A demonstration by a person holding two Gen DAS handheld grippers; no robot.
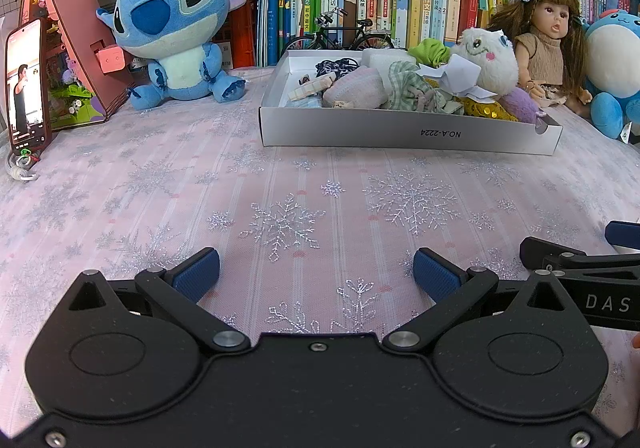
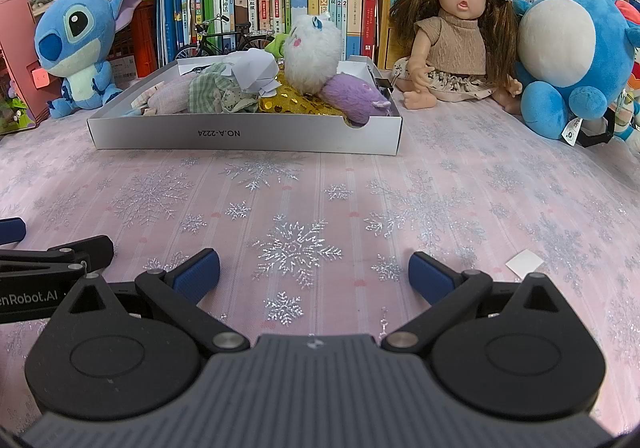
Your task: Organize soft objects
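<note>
Far off, the white box (image 2: 244,133) is holding piled soft toys (image 2: 316,51); my left gripper (image 1: 316,280) and right gripper (image 2: 314,278) are hanging wide over the snowflake tablecloth (image 2: 320,199).

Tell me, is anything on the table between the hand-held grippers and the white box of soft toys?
Nothing visible blocks the way. Both the left hand-held gripper and the right hand-held gripper are open, with only bare snowflake tablecloth ahead up to the white box. A small white paper scrap lies off to the right.
</note>
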